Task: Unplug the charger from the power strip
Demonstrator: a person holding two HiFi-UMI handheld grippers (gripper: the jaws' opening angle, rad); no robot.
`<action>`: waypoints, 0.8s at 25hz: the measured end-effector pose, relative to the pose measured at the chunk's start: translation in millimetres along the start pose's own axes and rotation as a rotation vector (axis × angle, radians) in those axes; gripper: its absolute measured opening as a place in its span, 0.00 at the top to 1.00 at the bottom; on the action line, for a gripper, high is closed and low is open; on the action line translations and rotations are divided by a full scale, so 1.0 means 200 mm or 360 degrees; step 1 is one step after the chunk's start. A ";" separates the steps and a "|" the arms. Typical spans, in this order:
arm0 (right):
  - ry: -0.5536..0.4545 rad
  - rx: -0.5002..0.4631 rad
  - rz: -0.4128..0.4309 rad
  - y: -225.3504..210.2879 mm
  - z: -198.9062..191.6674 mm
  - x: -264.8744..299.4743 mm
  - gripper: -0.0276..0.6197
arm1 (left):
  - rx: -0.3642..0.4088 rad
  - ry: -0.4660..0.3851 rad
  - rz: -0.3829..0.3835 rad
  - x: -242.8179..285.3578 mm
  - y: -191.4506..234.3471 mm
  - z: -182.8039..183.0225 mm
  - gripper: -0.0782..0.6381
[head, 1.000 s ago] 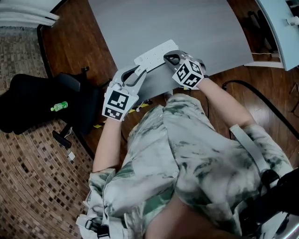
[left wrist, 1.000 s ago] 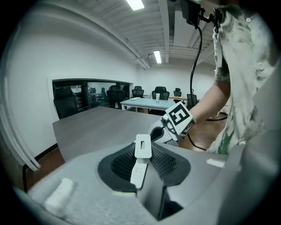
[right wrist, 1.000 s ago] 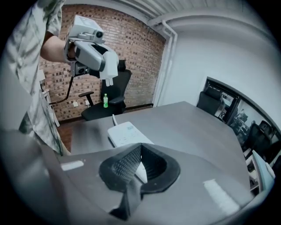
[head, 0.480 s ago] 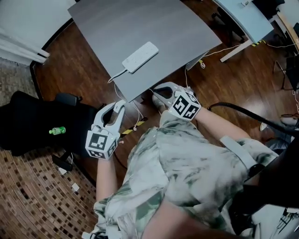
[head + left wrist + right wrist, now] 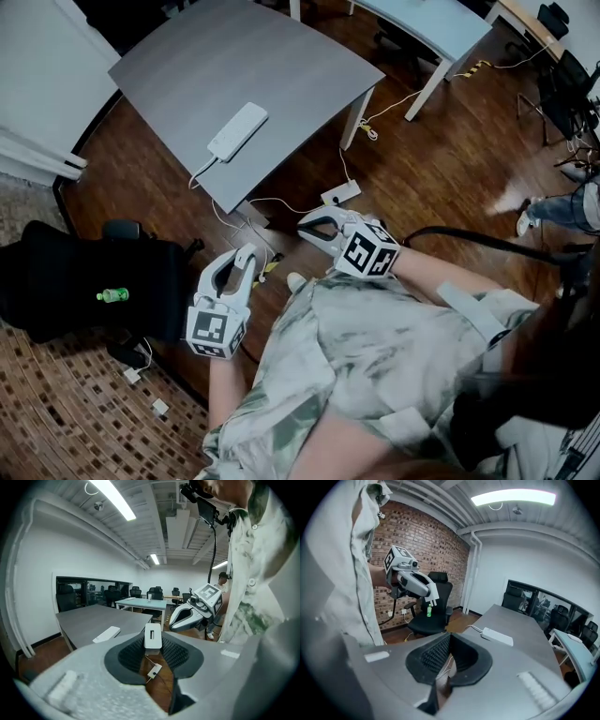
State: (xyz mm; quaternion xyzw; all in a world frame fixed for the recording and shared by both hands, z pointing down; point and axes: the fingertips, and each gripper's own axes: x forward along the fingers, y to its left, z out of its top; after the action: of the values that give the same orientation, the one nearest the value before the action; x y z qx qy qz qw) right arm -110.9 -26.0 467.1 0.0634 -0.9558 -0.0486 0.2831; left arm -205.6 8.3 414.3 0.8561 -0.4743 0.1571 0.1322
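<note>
The white charger (image 5: 153,633) sits clamped between the pads of my left gripper (image 5: 153,640), clear of the power strip. The white power strip (image 5: 236,131) lies on the grey table (image 5: 281,66), with its cable hanging off the near edge. In the head view my left gripper (image 5: 244,258) hangs over the wooden floor, well short of the table. My right gripper (image 5: 307,225) is beside it, also off the table. Its jaw tips meet with nothing between them, as the right gripper view (image 5: 449,637) shows.
A small white adapter (image 5: 339,194) with a thin cable lies on the floor near the table leg. A black office chair (image 5: 84,281) with a green bottle (image 5: 114,295) on it stands at the left. Another table (image 5: 441,19) stands at the back right.
Both grippers have pulled back from the power strip towards the person and now hang over the floor. The charger left the strip with the left gripper. The strip stays on the table.
</note>
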 end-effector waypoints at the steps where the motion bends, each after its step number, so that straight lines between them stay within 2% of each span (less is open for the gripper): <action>1: -0.0007 0.0002 -0.0005 0.02 -0.02 -0.05 0.95 | 0.0003 -0.0002 -0.0003 0.00 -0.06 0.00 0.74; 6: -0.0043 -0.0002 -0.0010 0.11 -0.18 -0.35 0.95 | 0.0049 -0.0014 0.0018 0.07 -0.38 0.04 0.74; 10: -0.0075 -0.0011 0.0022 0.22 -0.33 -0.66 0.95 | 0.0054 -0.0035 0.0070 0.12 -0.72 0.10 0.74; 14: -0.0100 -0.0020 0.0067 0.34 -0.47 -0.90 0.95 | -0.0002 -0.0017 0.0125 0.12 -1.03 0.09 0.74; 20: -0.0159 -0.0016 0.0095 0.50 -0.52 -1.10 0.95 | -0.0032 0.0066 0.0149 0.00 -1.29 0.03 0.74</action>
State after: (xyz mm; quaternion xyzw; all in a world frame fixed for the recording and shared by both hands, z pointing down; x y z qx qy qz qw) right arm 119.2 100.3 448.4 0.0310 -0.9699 -0.0480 0.2366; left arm 14.1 139.4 389.5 0.8281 -0.5126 0.1762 0.1431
